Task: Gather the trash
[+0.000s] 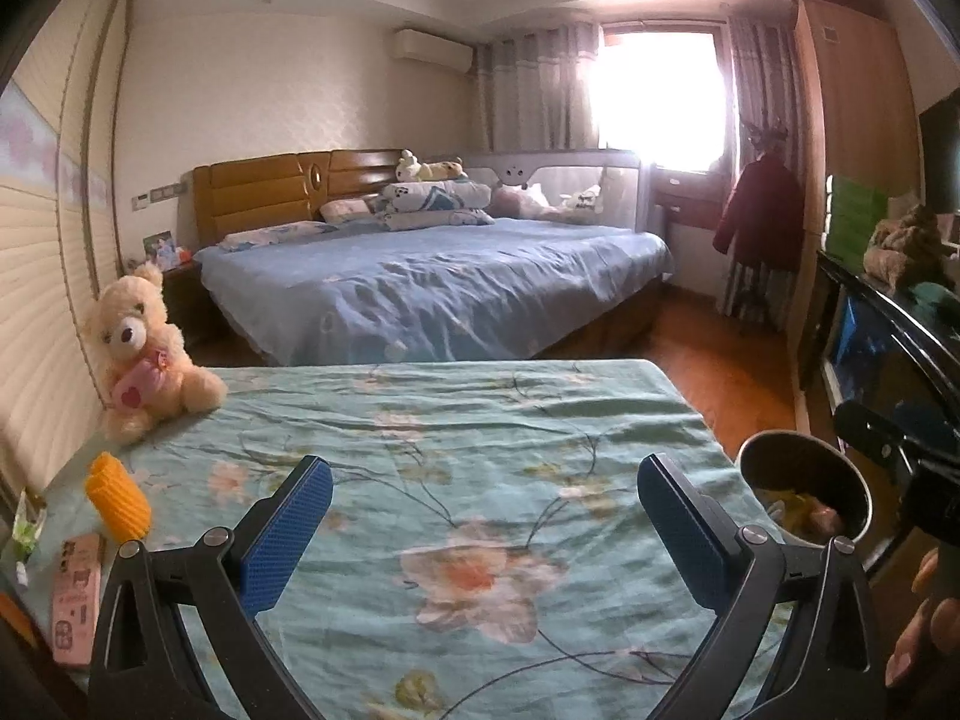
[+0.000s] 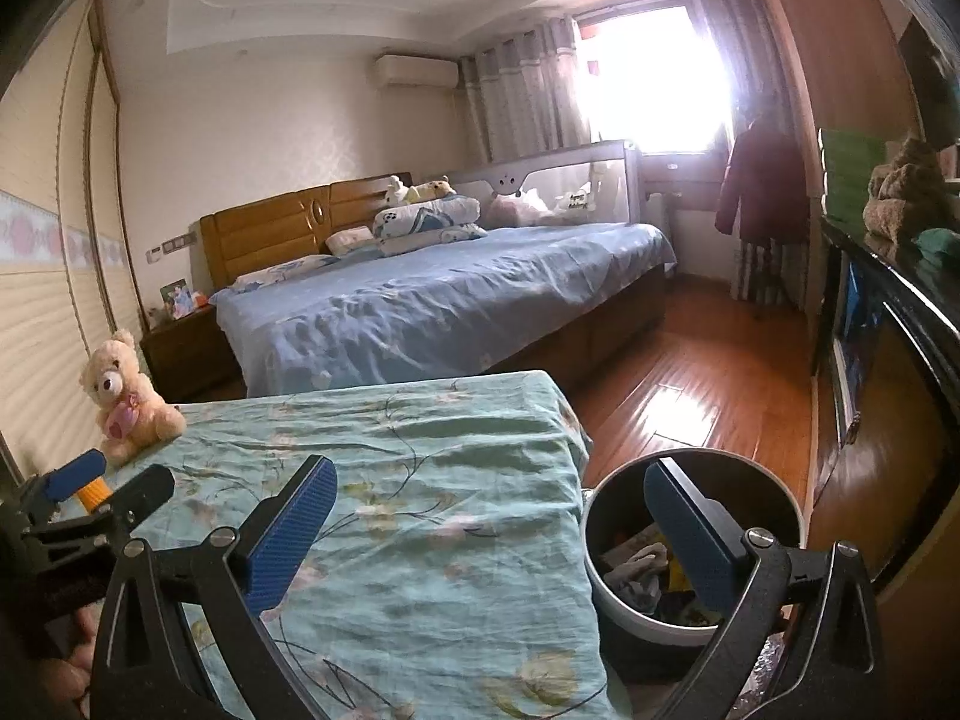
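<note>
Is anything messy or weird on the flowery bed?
A few bits lie loose along the left edge of the flowery green sheet: an orange ridged thing tipped on its side, a pink packet and a green wrapper. The teddy bear sits upright. Both grippers are open and empty.

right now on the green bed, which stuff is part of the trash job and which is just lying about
Part of the job:
- trash bin, beside the bed, already holding scraps
- orange corrugated item
- pink packet
- green wrapper
- left gripper and right gripper, both open and empty

Just lying about:
- teddy bear
- blue bed
- dark red coat
</note>
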{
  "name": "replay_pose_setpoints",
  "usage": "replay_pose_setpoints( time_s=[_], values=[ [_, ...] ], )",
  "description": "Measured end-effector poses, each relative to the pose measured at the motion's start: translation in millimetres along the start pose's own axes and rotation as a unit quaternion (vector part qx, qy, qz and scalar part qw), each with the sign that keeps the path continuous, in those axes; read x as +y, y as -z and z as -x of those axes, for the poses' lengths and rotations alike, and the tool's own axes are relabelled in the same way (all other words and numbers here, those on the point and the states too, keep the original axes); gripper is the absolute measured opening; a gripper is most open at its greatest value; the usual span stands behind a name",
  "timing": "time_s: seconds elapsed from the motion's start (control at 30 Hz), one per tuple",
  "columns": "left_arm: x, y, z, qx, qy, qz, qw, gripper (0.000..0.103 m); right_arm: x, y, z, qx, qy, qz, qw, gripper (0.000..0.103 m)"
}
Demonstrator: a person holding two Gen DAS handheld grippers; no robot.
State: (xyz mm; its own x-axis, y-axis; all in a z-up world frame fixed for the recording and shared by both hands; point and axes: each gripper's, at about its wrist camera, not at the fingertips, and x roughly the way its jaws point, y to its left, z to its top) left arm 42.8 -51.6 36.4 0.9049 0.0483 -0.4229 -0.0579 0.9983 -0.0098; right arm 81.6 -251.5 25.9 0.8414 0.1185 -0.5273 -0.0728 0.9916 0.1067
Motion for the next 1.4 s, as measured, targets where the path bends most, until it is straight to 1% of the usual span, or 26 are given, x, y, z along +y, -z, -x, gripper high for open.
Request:
replay_pose_setpoints(
  time_s=[0.13,0.7,1.27,1.4],
  values=[
    [0.4,2.3,-2.1,-0.006,-0.006,-0.003,1.0000,0.102,0.8,2.3,-1.3,0.003,0.002,0.002,1.000,0.103],
    [6.8,3.1,-6.1,-0.009,-0.005,-0.007,0.9999,0.102,-0.3,7.5,-2.5,0.006,0.002,-0.004,1.000,0.103],
    [9.3,3.3,-6.5,-0.017,-0.010,-0.010,0.9998,0.102,2.2,4.8,-2.1,0.004,-0.002,-0.003,1.000,0.103],
    [9.4,3.7,-7.0,-0.019,-0.006,-0.012,0.9997,0.102,2.2,5.0,-2.1,0.004,-0.002,-0.004,1.000,0.103]
  ],
)
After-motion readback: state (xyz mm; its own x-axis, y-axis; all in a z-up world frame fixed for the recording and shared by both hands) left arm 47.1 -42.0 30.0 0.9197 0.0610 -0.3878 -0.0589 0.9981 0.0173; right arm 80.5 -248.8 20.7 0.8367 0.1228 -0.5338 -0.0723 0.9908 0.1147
